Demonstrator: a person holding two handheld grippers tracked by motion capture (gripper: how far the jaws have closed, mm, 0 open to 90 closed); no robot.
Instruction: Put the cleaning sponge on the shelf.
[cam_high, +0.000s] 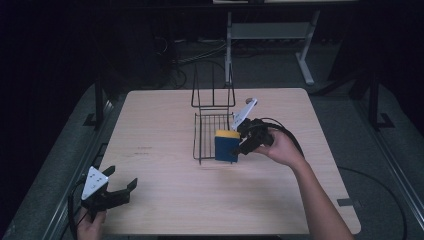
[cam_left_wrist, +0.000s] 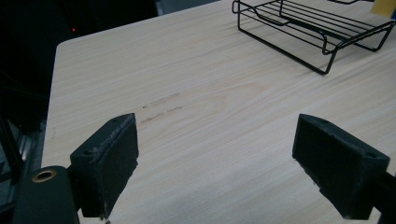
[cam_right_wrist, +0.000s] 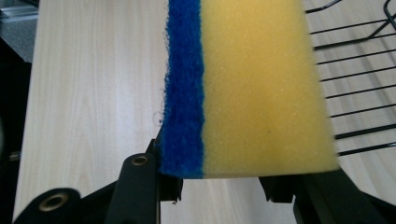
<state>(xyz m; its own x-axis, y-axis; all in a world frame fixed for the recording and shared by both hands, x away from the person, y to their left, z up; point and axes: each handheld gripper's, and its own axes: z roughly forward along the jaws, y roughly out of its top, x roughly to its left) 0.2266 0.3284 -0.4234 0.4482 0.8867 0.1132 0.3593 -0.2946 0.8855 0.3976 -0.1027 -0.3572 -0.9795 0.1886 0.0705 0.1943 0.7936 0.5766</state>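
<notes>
Holding the sponge at the right front edge of the wire rack, the right hand-held gripper pinches it between its jaws; the right gripper view shows the sponge clamped with its blue scouring layer on one side and its yellow foam on the other. The sponge stands on edge, partly over the rack's low tray, near the middle of the desk.

Step in hand, as judged: transfer of the sponge at the rack, either placing or removal; the pictures do not settle which. The next move calls for clearing the rack's raised wire rim without snagging the foam.

The left hand-held gripper waits at the desk's near left corner, jaws spread wide and empty.

No brand, label or legible writing appears on the sponge, rack or desk.
</notes>
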